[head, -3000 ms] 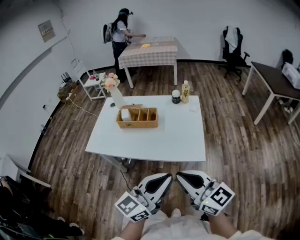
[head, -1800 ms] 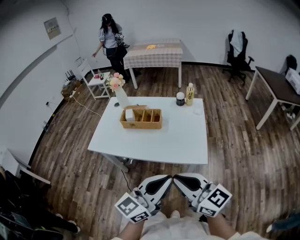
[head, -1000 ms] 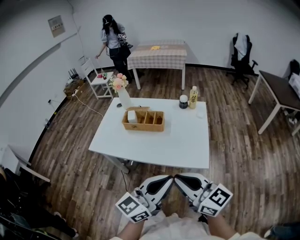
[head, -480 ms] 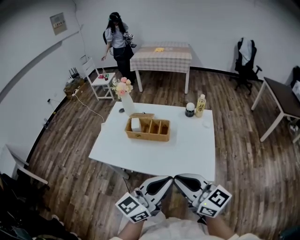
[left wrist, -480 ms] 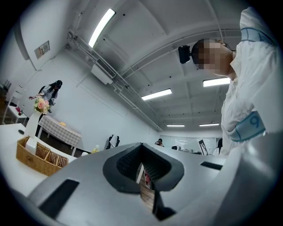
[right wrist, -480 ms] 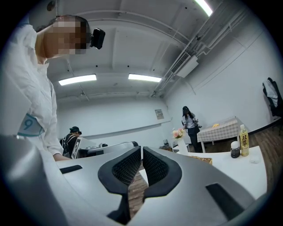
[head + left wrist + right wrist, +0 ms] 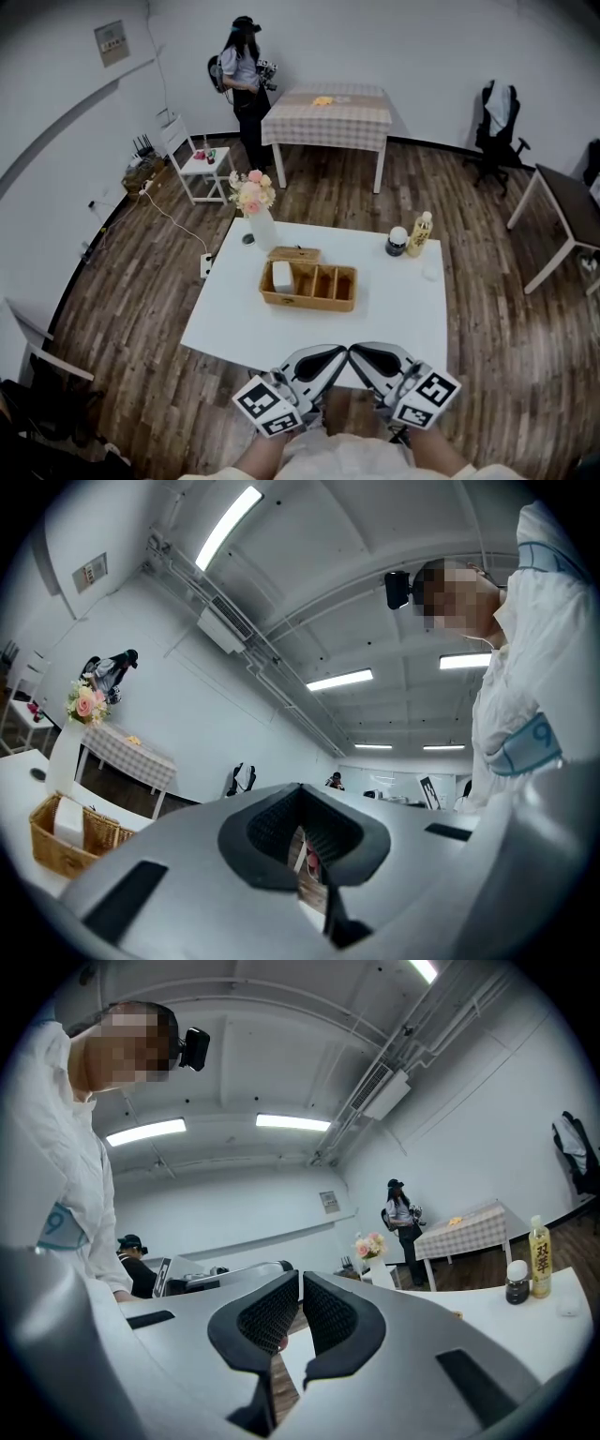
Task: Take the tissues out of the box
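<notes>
Both claws are hovering over the near edge of the table [image 7: 225, 323], well apart from the box [image 7: 319, 302]. The left gripper [image 7: 330, 356] and right gripper [image 7: 366, 354] are each sitting clenched on nothing. The tissues [image 7: 282, 277] are standing in the box's left end compartment, and the box's long axis is running across the view. The target is lying ahead and slightly left; left gripper judged marginally nearer.

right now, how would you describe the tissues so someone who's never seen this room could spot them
Find the white table in the middle of the room; on it sits a woven box split into sections. The tissues are the white block standing in the section at its left end, nearest the flower vase, the only pale thing in that brown box.
</notes>
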Demonstrator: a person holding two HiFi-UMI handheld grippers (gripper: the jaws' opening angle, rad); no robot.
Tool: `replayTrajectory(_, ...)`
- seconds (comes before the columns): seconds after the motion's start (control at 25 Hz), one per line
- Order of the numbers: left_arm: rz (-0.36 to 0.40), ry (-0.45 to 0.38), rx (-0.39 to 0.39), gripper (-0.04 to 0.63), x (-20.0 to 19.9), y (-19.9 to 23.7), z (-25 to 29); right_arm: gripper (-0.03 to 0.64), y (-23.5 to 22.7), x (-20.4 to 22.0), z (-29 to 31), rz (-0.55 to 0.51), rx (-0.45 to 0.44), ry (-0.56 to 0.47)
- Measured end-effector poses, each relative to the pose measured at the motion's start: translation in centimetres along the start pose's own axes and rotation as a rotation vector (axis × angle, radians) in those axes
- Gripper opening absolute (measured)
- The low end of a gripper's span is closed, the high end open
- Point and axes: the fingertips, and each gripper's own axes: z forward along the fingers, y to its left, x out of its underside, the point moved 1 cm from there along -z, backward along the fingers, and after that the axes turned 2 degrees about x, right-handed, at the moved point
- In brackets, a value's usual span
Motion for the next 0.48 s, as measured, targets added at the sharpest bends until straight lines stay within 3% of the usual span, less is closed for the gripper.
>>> replayTrajectory(0.48, -0.023, 0.010, -0.007, 0.000, -2.0, 10.4, -2.1, 0.037, -3.5, 1.3, 10.0, 0.032, 0.025, 0.008)
